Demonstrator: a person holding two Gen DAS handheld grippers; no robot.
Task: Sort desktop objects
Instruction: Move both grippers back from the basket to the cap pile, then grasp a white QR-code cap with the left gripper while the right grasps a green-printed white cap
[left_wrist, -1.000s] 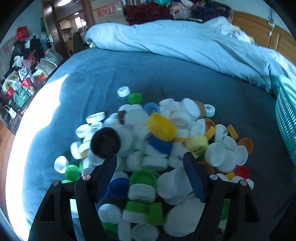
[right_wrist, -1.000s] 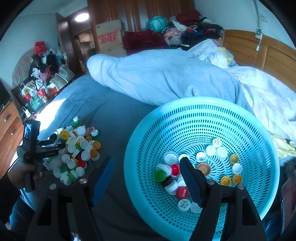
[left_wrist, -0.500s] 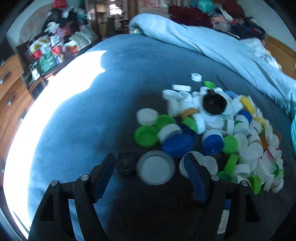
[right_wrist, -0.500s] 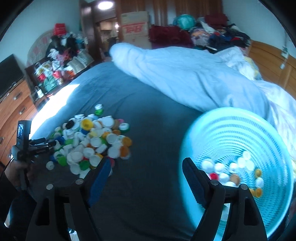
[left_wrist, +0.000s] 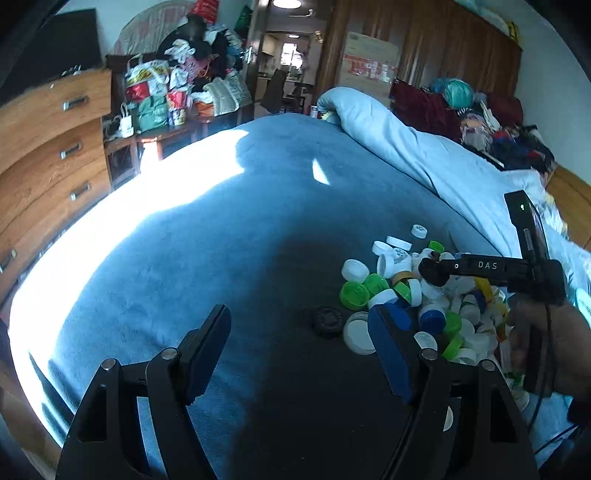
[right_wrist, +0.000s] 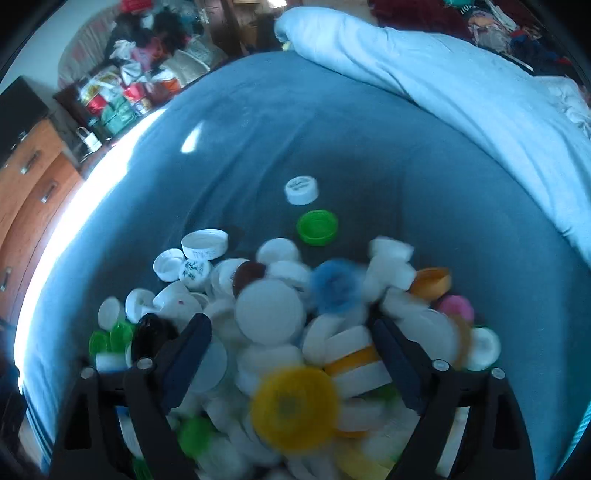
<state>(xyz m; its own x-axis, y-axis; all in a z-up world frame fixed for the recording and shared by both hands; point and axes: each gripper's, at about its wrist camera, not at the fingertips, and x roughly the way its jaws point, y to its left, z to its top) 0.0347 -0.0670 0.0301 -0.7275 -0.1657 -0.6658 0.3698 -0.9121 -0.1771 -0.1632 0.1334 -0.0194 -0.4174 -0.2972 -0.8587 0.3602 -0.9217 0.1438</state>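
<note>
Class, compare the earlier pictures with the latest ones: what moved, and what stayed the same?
The right gripper swung from over the teal basket to above the cap pile, its jaws opening wider, nothing gripped. The left gripper drifted off the pile's middle to its edge, staying open and empty. The caps stayed on the blue blanket.

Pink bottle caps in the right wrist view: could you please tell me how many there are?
1: the pink cap lies at the right edge of the cap pile, beside an orange cap. Others may be buried.

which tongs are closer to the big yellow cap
Right. The right tongs hang open directly over the pile with the yellow cap between the fingers. The left tongs, also open, sit off the pile's edge over bare blanket.
</note>
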